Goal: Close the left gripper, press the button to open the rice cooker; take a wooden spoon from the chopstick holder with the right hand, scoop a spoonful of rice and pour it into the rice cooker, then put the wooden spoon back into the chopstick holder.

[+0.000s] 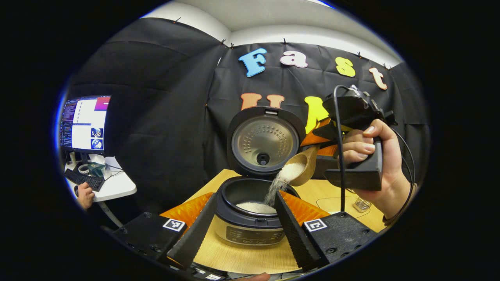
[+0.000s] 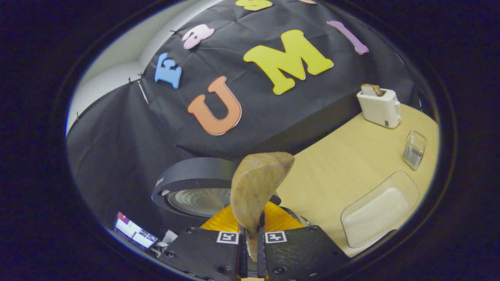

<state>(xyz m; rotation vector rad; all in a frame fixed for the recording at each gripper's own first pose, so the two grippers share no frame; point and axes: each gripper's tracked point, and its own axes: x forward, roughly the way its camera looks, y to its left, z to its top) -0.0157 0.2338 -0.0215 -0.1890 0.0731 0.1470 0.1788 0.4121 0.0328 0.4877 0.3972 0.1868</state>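
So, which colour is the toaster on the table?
The toaster is white, with a brown slice sticking out on top; the right gripper view shows it best.

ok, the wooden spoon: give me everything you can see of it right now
The wooden spoon is light, plain wood with a deep rounded bowl. The right gripper holds its handle, jaws closed on it. It is tipped bowl-down over the open rice cooker, and white rice streams off its lip into the dark inner pot. In the right gripper view the bowl's grainy underside faces the camera. Nothing else touches it.
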